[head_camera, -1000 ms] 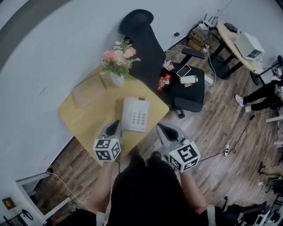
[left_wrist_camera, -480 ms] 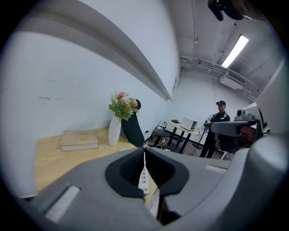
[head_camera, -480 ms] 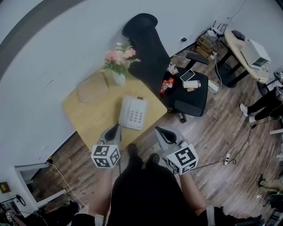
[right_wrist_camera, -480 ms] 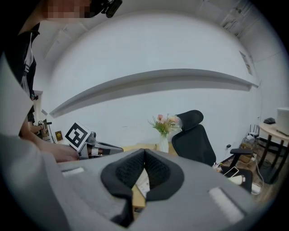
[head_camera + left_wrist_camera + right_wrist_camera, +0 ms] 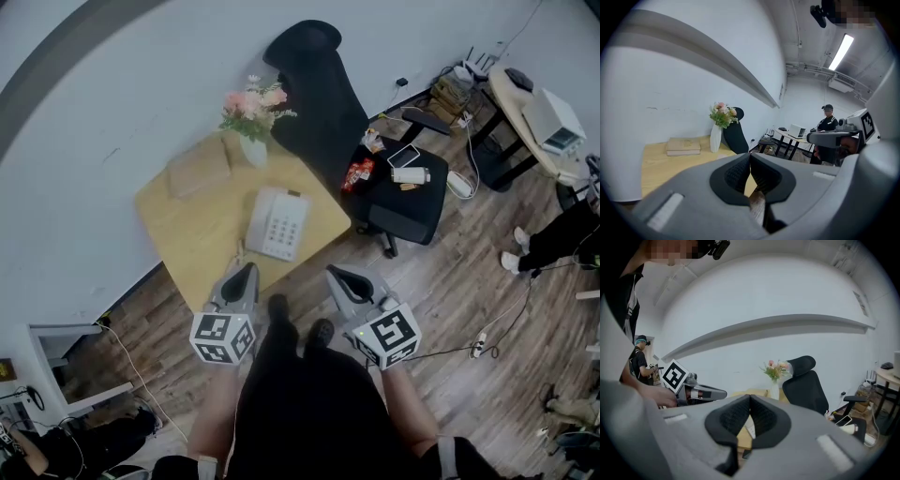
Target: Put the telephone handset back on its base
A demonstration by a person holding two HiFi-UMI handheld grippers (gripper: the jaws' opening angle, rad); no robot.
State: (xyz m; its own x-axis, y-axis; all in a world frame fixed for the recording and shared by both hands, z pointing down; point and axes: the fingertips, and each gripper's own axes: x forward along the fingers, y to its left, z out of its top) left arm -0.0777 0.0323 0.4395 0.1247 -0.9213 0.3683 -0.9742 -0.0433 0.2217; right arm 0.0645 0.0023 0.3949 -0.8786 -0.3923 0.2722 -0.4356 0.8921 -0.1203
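A white telephone (image 5: pixel 277 223) lies on the yellow table (image 5: pixel 187 244) in the head view. Its handset (image 5: pixel 258 216) appears to rest along the left side of the base. My left gripper (image 5: pixel 246 271) hovers off the table's near edge, apart from the phone, shut with nothing between its pads (image 5: pixel 740 171). My right gripper (image 5: pixel 335 274) is level with it over the wood floor, to the right of the table's corner, also shut and empty. In the left gripper view (image 5: pixel 750 155) the phone is hidden behind the jaws.
A white vase of flowers (image 5: pixel 253 117) and a flat tan book (image 5: pixel 199 171) stand at the table's far side by the wall. A black office chair (image 5: pixel 361 141) with small items on its seat sits right of the table. Cables run over the floor (image 5: pixel 469 281).
Both grippers have drawn back from the phone toward the body, and the table now lies farther off. The left gripper's jaws have closed the last little way.
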